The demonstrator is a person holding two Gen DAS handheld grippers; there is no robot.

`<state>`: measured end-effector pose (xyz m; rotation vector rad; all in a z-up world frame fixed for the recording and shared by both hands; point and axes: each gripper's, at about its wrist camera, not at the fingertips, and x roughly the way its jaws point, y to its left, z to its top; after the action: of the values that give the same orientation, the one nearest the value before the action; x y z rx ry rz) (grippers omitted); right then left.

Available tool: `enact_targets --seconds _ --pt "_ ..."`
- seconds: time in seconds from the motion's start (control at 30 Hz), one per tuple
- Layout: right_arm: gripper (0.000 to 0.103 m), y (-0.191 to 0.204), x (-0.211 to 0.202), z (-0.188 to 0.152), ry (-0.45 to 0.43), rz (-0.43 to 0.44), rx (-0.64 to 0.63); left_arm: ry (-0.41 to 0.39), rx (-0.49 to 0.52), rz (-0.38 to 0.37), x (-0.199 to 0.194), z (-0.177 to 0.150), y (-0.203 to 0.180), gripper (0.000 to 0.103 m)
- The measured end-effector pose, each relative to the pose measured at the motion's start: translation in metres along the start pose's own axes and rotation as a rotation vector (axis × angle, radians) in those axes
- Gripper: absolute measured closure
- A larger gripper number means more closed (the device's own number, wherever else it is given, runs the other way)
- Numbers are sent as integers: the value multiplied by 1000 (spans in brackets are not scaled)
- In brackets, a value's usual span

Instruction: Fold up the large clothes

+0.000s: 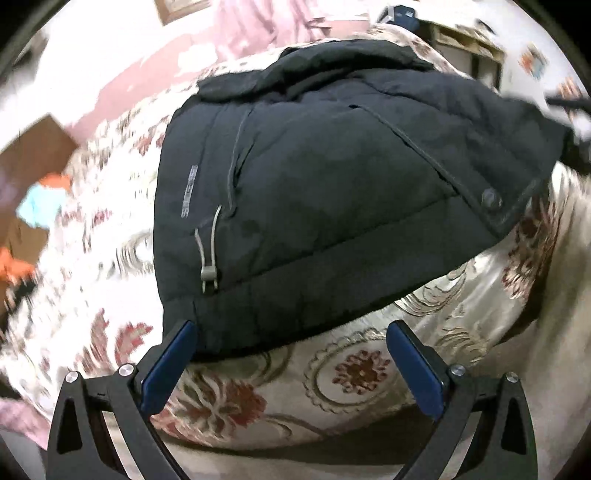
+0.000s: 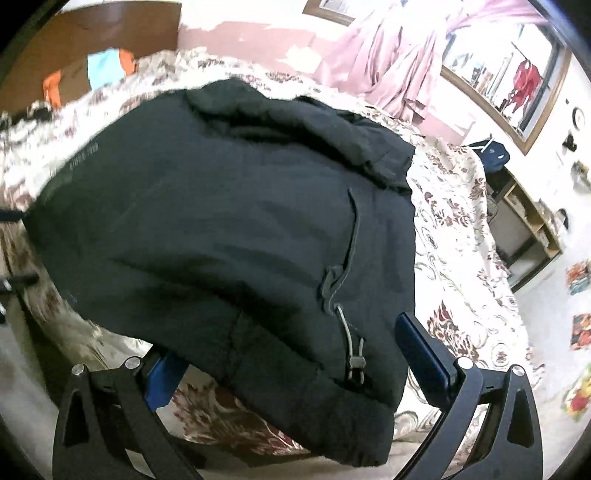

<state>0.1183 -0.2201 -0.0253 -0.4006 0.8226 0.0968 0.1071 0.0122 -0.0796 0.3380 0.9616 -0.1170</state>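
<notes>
A large black padded jacket (image 1: 332, 177) lies spread on a bed with a floral cover (image 1: 351, 373). It has a grey drawcord with a toggle (image 1: 208, 273) near its hem and a snap button (image 1: 491, 201). My left gripper (image 1: 291, 354) is open just below the hem, its left finger (image 1: 170, 365) touching the jacket's near corner. In the right wrist view the jacket (image 2: 221, 221) fills the middle. My right gripper (image 2: 288, 350) is open, and the jacket's near corner lies between its fingers, hiding part of the left finger (image 2: 162, 380).
The floral bedcover (image 2: 454, 229) hangs over the bed edge on the right. A pink curtain (image 2: 399, 66), a mirror (image 2: 509, 74) and a low shelf unit (image 2: 528, 229) stand beyond the bed. A wooden headboard (image 2: 110, 29) with orange and blue cloth is at the far left.
</notes>
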Motion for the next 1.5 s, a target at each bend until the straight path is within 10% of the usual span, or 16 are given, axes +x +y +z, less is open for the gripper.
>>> enact_targets --seconds 0.3,0.7,1.03,1.2,1.33,1.5 --pt "2 -18 -1 22 -68 64 57 10 220 306 39 12 -18 0" --pt "2 -16 14 0 -10 54 22 -183 140 308 4 28 21 28" --pt "3 18 49 -47 168 -144 -218 -191 79 242 1 37 22 47" --pt "25 3 43 -39 108 -179 -131 -123 -1 232 11 28 19 51" --pt "71 6 35 -39 51 -144 -137 -90 -26 225 15 21 13 73" --pt "85 -3 17 -37 -30 -119 -71 -184 -59 186 -11 30 18 86"
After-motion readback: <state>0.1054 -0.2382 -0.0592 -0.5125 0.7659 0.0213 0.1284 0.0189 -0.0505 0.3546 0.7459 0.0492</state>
